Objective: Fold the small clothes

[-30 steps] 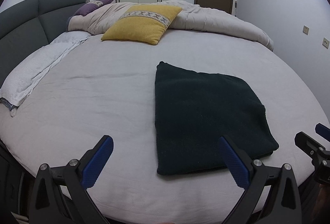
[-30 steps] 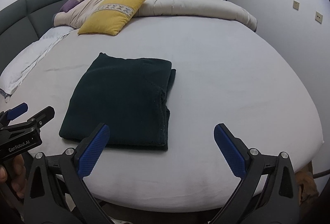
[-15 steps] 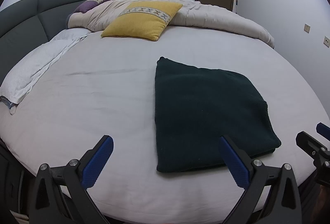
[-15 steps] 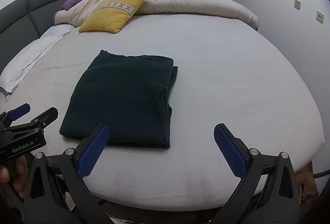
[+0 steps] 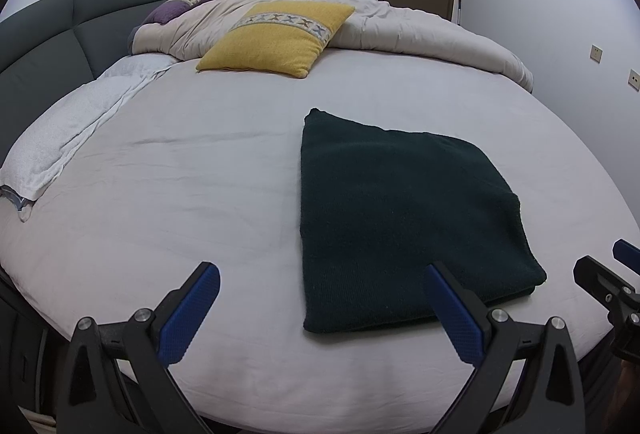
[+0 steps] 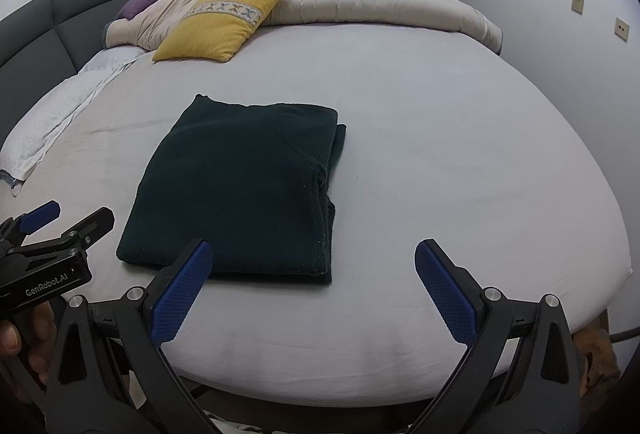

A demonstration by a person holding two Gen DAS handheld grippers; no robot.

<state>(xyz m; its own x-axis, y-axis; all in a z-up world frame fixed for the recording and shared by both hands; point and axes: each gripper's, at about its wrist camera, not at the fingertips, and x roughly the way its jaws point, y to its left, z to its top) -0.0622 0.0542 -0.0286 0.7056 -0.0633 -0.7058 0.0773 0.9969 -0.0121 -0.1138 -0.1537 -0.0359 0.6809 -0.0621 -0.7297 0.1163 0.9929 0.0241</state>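
The dark green garment (image 6: 240, 186) lies folded into a compact rectangle on the bed (image 6: 440, 162), near the front edge, its layered edges stacked on the right side. I hold my left gripper (image 5: 320, 310) and right gripper (image 6: 312, 286) above the near edge, both with jaws wide and holding nothing. The fold looks finished to me (or one last halving is left). Next I would either leave it, or pinch the near corners and carry them over.
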